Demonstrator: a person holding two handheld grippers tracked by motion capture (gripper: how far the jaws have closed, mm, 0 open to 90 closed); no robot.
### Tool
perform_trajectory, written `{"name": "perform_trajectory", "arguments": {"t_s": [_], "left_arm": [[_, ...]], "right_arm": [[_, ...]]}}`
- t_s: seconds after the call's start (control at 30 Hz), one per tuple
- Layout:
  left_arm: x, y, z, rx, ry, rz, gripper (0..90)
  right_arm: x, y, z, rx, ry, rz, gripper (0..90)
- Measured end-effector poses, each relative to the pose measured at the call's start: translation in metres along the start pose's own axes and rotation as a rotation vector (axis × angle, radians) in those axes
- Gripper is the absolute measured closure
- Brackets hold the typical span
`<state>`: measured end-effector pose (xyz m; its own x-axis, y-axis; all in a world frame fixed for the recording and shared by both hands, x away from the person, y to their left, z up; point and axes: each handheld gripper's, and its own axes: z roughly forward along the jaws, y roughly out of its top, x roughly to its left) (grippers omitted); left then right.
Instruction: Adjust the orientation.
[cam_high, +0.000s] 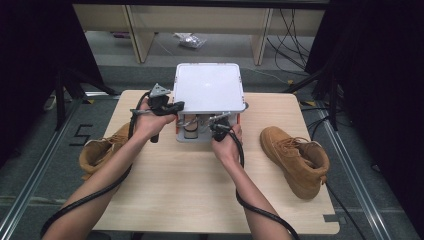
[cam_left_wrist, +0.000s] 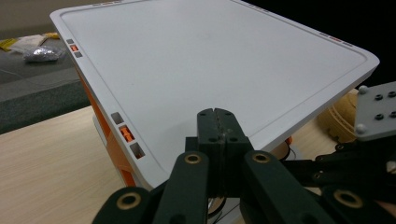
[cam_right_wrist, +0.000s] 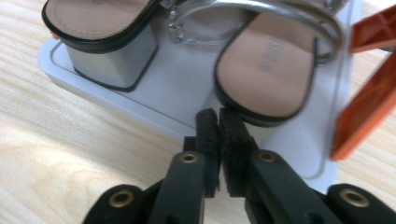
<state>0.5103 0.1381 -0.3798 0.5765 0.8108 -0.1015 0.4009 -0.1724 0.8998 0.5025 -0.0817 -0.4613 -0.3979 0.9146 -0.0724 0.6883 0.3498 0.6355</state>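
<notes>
In the high view, the left gripper (cam_high: 167, 106) sat at the near left corner of the white shoe rack (cam_high: 208, 87), the right gripper (cam_high: 218, 126) at its lower shelf; both jaws were closed, empty. In the left gripper view, the rack's top panel (cam_left_wrist: 210, 65) lay just ahead of the pinched tips. In the right gripper view, heeled sandals (cam_right_wrist: 266, 65) stood just beyond the tips. Judging by this, the reach for a sandal was in hand; next, the right jaws would need to part first.

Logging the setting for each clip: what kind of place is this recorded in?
Probably a lab or recording workspace, not a home: a small wooden table fenced by dark curtains, metal floor rails, and loose cables on grey carpet. A white shoe rack and tan boots are laid out like props.
</notes>
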Motion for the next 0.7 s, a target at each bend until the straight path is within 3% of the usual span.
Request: {"name": "perform_trajectory", "arguments": {"t_s": [0.13, 0.23, 0.53, 0.57, 0.7], "left_arm": [[0.000, 0.000, 0.000, -0.001, 0.000, -0.001, 89.5], [0.000, 0.000, 0.000, 0.000, 0.001, 0.000, 89.5], [0.000, 0.000, 0.000, -0.002, -0.002, -0.002, 89.5], [0.000, 0.000, 0.000, 0.000, -0.001, -0.001, 89.5], [0.000, 0.000, 0.000, 0.000, 0.001, 0.002, 89.5]], "right_arm": [[-0.002, -0.001, 0.001, -0.013, 0.014, 0.002, 90.0], [-0.002, -0.003, 0.003, -0.016, 0.023, 0.033, 90.0], [-0.008, -0.004, 0.002, -0.015, -0.005, 0.018, 90.0], [-0.008, -0.004, 0.000, -0.016, 0.002, 0.008, 90.0], [-0.012, -0.007, -0.010, -0.019, 0.038, 0.041, 87.4]]}}
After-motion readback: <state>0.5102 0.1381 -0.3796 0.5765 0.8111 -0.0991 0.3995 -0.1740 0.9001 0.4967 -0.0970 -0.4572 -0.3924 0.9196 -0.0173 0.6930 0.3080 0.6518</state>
